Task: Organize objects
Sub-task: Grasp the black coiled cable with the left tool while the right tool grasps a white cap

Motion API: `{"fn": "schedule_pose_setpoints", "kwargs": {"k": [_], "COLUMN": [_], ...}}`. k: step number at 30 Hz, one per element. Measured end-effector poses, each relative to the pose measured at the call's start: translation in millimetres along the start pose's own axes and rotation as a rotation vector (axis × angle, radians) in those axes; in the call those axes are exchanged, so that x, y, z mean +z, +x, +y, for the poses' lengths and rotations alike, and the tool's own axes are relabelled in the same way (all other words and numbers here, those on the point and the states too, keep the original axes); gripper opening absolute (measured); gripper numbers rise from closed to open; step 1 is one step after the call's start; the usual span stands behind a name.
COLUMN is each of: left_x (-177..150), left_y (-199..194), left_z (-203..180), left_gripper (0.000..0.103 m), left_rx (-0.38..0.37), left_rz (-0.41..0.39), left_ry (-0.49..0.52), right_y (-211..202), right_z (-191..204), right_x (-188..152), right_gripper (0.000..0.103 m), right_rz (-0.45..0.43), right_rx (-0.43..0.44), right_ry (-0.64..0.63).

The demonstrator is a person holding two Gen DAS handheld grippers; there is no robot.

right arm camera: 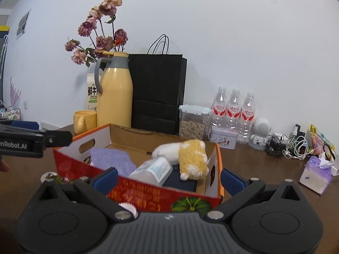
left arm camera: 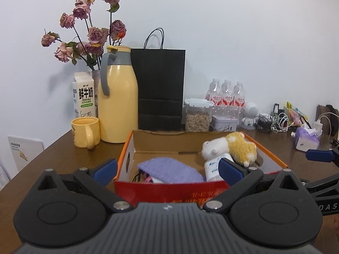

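- We see our left gripper [left arm camera: 167, 170] spread wide and holding nothing, its blue pads on either side of the near red wall of the cardboard box [left arm camera: 169, 190].
- Our right gripper [right arm camera: 169, 178] is also spread wide and empty, held at the near right corner of the same box [right arm camera: 148, 196].
- The box sits open on the brown wooden table [left arm camera: 70, 160], in front of both grippers.
- Inside it, a purple knitted pouch [left arm camera: 169, 170] lies on the left, a white plastic bottle [left arm camera: 213, 169] lies on its side to the right, and a white and yellow plush toy [left arm camera: 229, 147] rests on top at the far right, touching the bottle.
- From the right wrist view the plush toy [right arm camera: 186, 157] overlaps the bottle [right arm camera: 153, 169] and a dark blue item [right arm camera: 182, 183] beneath it; the pouch [right arm camera: 112, 158] lies at the left.
- Beyond the box, along the wall, stand a yellow mug [left arm camera: 85, 132], a milk carton [left arm camera: 83, 94], a yellow thermos jug [left arm camera: 117, 97] and a black paper bag [left arm camera: 160, 89], with dried roses [left arm camera: 89, 31] behind the jug.
- Further right stand a clear food container [left arm camera: 198, 114], three water bottles [left arm camera: 226, 96], a small tin [left arm camera: 224, 122], a white robot figure [left arm camera: 250, 113], tangled cables [left arm camera: 273, 121] and a purple tissue pack [left arm camera: 306, 138].
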State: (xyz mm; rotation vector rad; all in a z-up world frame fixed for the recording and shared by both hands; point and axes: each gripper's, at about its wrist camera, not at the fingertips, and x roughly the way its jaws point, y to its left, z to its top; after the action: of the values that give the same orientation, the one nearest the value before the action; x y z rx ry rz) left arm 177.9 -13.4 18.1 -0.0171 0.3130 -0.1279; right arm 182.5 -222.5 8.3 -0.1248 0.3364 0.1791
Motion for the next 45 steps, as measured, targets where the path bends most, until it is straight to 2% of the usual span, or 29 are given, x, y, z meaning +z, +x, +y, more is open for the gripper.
{"fn": "schedule_pose_setpoints", "kwargs": {"k": [8, 16, 29, 32, 37, 38, 40, 41, 42, 44, 45], "left_x": [-14.4, -38.6, -75.9, -82.0, -82.8, -82.8, -82.9, -82.8, -82.7, -81.0, -80.4], "left_y": [-17.3, -25.4, -0.4, 6.7, 7.1, 7.3, 6.1, 4.9, 3.8, 0.4, 0.0], "left_z": [2.3, 0.4, -26.3, -30.2, -31.7, -32.7, -36.2, -38.7, -40.4, -40.2, -39.2], "left_gripper": [0.103, 0.103, 0.103, 0.103, 0.103, 0.100, 0.087, 0.077, 0.062, 0.041, 0.041], "left_rx": [0.007, 0.003, -0.042, -0.038, -0.053, -0.058, -0.054, -0.050, -0.054, -0.075, -0.084], "left_rz": [0.074, 0.190, 0.374, 0.402, 0.395, 0.395, 0.384, 0.375, 0.367, 0.355, 0.356], "left_ry": [0.012, 0.026, 0.041, 0.042, 0.032, 0.035, 0.054, 0.066, 0.073, 0.064, 0.052], "right_y": [-20.8, -32.6, -20.7, -18.5, -13.3, -11.8, -9.2, -8.3, -7.1, -4.8, -3.8], "right_z": [1.5, 2.1, -0.9, -3.2, -5.3, -5.0, -3.2, -2.1, -0.9, 1.0, 1.9], "right_x": [-19.4, -46.9, -74.3, -77.3, -78.0, -77.4, -75.7, -75.4, -74.8, -74.4, -74.2], "right_gripper": [0.103, 0.103, 0.103, 0.103, 0.103, 0.103, 0.103, 0.103, 0.103, 0.103, 0.103], "right_rz": [0.061, 0.146, 0.238, 0.244, 0.251, 0.250, 0.246, 0.245, 0.244, 0.247, 0.249], "right_rx": [-0.013, -0.011, -0.016, -0.019, -0.022, -0.021, -0.017, -0.015, -0.013, -0.008, -0.006], "right_ry": [0.009, 0.025, 0.049, 0.056, 0.061, 0.061, 0.055, 0.051, 0.049, 0.045, 0.043]}}
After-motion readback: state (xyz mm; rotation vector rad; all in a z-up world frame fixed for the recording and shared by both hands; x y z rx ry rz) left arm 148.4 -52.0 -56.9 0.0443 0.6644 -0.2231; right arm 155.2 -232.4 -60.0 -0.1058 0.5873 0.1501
